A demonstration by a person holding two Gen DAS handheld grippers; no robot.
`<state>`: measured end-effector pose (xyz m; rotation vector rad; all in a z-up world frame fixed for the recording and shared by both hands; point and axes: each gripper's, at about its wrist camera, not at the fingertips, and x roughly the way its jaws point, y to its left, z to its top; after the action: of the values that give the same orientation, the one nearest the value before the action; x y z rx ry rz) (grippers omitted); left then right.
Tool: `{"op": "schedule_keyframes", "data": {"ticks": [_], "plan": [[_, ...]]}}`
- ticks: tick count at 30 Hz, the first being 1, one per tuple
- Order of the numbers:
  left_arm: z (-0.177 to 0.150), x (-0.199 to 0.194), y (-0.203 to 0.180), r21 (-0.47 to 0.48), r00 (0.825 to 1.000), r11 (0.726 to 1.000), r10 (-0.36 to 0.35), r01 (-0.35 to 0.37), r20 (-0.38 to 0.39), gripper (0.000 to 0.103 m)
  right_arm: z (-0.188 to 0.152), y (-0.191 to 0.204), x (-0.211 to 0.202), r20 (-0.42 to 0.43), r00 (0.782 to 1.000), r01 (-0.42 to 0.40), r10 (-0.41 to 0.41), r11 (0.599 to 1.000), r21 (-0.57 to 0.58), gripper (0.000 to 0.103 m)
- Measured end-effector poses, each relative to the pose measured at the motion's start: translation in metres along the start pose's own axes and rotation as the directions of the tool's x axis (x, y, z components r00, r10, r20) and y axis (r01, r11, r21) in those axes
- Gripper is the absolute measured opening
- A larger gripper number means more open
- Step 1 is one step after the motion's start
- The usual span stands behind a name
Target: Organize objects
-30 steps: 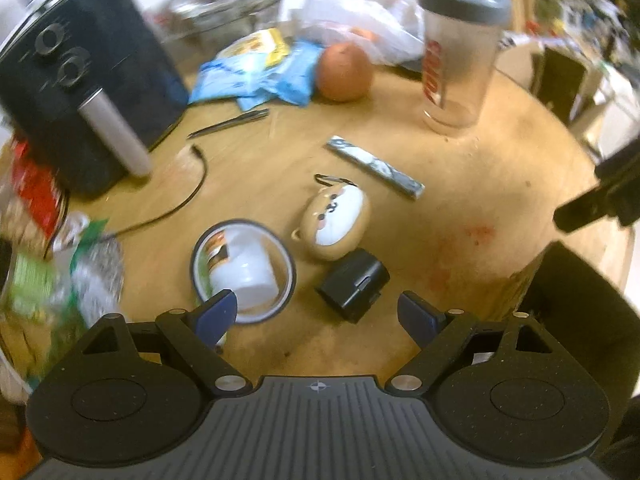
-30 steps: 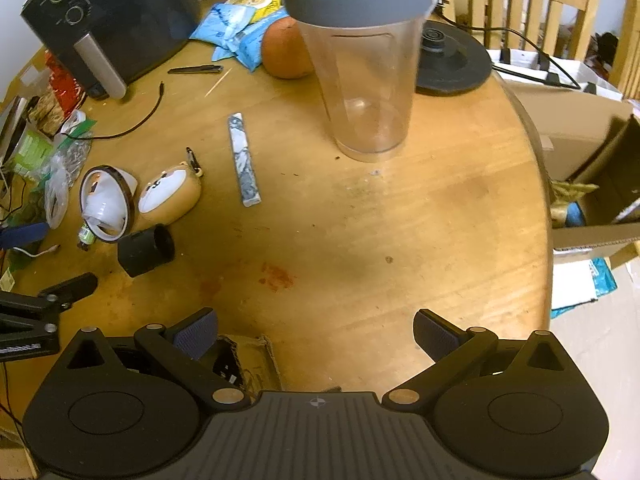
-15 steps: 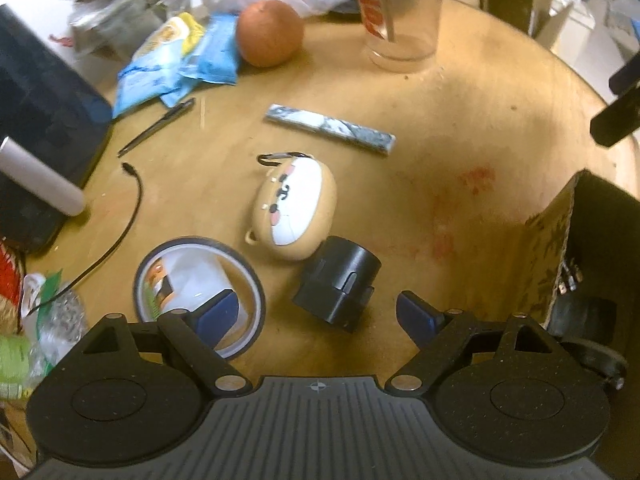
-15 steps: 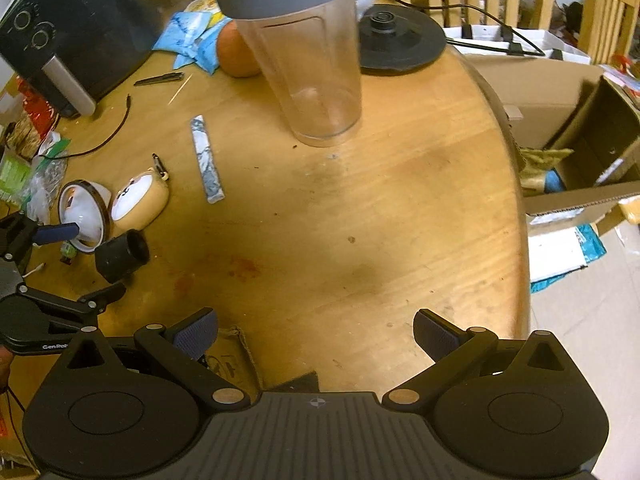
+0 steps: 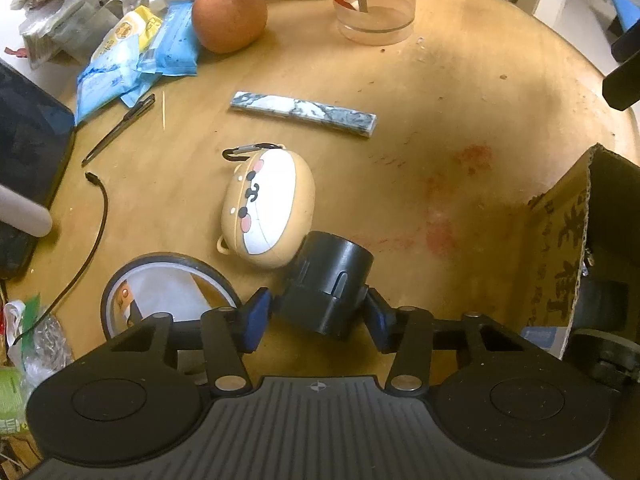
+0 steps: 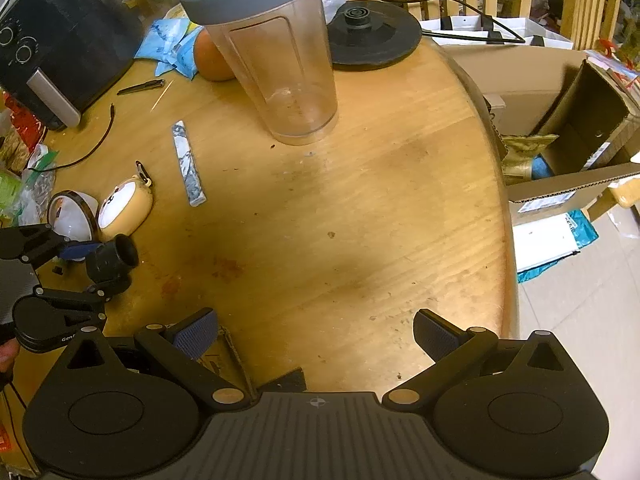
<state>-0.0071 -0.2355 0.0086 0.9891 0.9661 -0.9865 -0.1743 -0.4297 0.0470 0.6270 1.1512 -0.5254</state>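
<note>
A short black cylinder (image 5: 328,280) lies on its side on the round wooden table (image 5: 440,80), touching a tan dog-face case (image 5: 268,208). My left gripper (image 5: 316,314) is closing, and its blue pads (image 5: 256,312) press the cylinder's sides. The right wrist view shows the same grip at the far left, the cylinder (image 6: 112,264) sitting between the left gripper's fingers. A marbled flat bar (image 5: 304,114) lies beyond the case. My right gripper (image 6: 316,334) hangs open over the table's near edge with nothing between its fingers.
A dark ring (image 5: 120,284) around a white object sits left of the cylinder. An open cardboard box (image 5: 560,240) stands close on the right. Farther back are a shaker bottle (image 6: 276,60), an orange (image 5: 228,16), snack packets (image 5: 136,56), a pen (image 5: 120,130), a cable (image 5: 100,216) and an air fryer (image 6: 52,40).
My left gripper has dropped towards the table and rolled, and its jaws have come in from wide open onto the black cylinder. The right gripper has shifted only slightly and stays open.
</note>
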Motion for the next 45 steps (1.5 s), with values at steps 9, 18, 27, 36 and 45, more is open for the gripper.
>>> {"op": "schedule_keyframes", "data": {"ticks": [9, 18, 27, 36, 45], "plan": [[0.003, -0.007, 0.002, -0.028, 1.0, 0.999, -0.029, 0.029, 0.003, 0.046, 0.0, -0.002, 0.0, 0.001, 1.0, -0.003, 0.003, 1.0, 0.004, 0.103], [0.007, -0.027, -0.004, -0.043, 0.999, 0.999, 0.0, 0.002, 0.033, 0.043, 0.001, 0.0, -0.001, 0.003, 1.0, -0.013, 0.013, 1.0, -0.013, 0.103], [0.005, -0.046, -0.003, -0.147, 0.997, 0.989, 0.034, -0.024, 0.063, 0.04, 0.001, 0.001, -0.001, 0.001, 1.0, -0.025, 0.025, 0.999, -0.042, 0.103], [-0.005, -0.06, 0.002, -0.293, 0.997, 0.956, 0.019, 0.003, 0.071, 0.04, 0.001, 0.004, -0.001, -0.004, 0.999, -0.037, 0.037, 0.997, -0.073, 0.103], [-0.011, -0.086, 0.003, -0.411, 0.994, 0.911, 0.026, 0.02, 0.106, 0.04, 0.001, 0.01, -0.001, -0.009, 0.999, -0.052, 0.051, 0.992, -0.113, 0.103]]}}
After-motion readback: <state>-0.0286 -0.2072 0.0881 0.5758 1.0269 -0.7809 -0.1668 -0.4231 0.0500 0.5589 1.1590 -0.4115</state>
